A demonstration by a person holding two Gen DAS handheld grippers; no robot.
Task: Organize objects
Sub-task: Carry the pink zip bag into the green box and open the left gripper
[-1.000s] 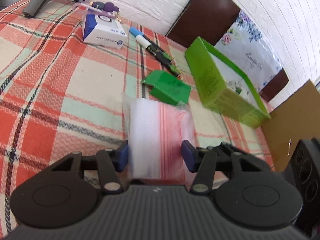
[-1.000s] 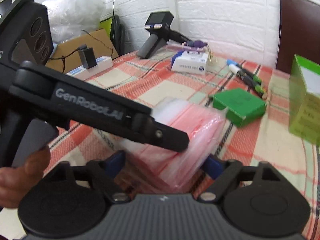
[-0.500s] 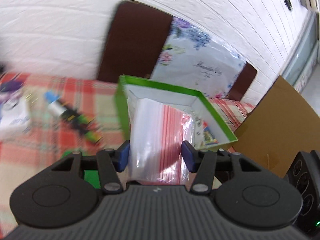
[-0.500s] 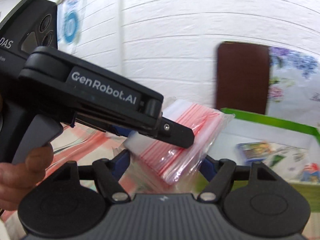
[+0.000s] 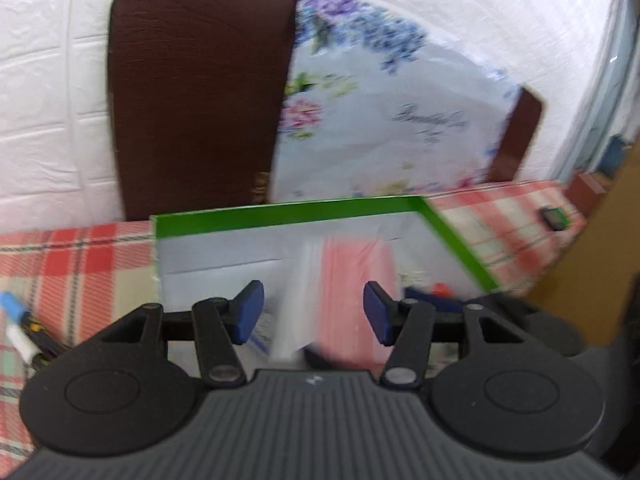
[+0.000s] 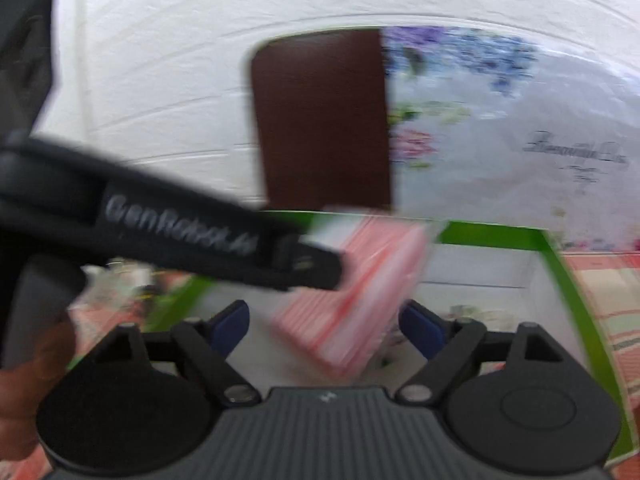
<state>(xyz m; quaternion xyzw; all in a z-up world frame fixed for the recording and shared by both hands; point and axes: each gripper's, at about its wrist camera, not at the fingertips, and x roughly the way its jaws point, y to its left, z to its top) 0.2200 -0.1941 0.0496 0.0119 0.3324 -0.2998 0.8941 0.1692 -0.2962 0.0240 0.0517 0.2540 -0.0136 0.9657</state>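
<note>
The left tool (image 5: 312,312) is clamped on the bag (image 5: 348,280), as far as the blur allows. The clear edge next to its left pad is hard to trace. The right tool (image 6: 326,326) is apart: its jaws have just been opening, and the bag lies between the pads without touching either.

The bag hangs over the open green box (image 5: 280,214), tilted, and does not appear to rest on the box floor.

Handling, as judged:
- The bag is a thin plastic zip pack with red stripes. It is probably light, limp and slippery.
- It will probably fold or slide under a loose grip, and squeezing should not harm it.
- Hold it across the flat body rather than at a clear edge.

The box has low card walls and a white inside. Small items lie at its near right end, too blurred to name.

The surface (image 5: 72,272) carries a red plaid cloth. Markers (image 5: 16,320) lie at the near left. Behind the box stand a dark brown chair back (image 5: 200,100) and a floral sheet (image 5: 380,120), against a white brick wall (image 5: 52,80). Cardboard (image 5: 600,260) stands at the far right.
</note>
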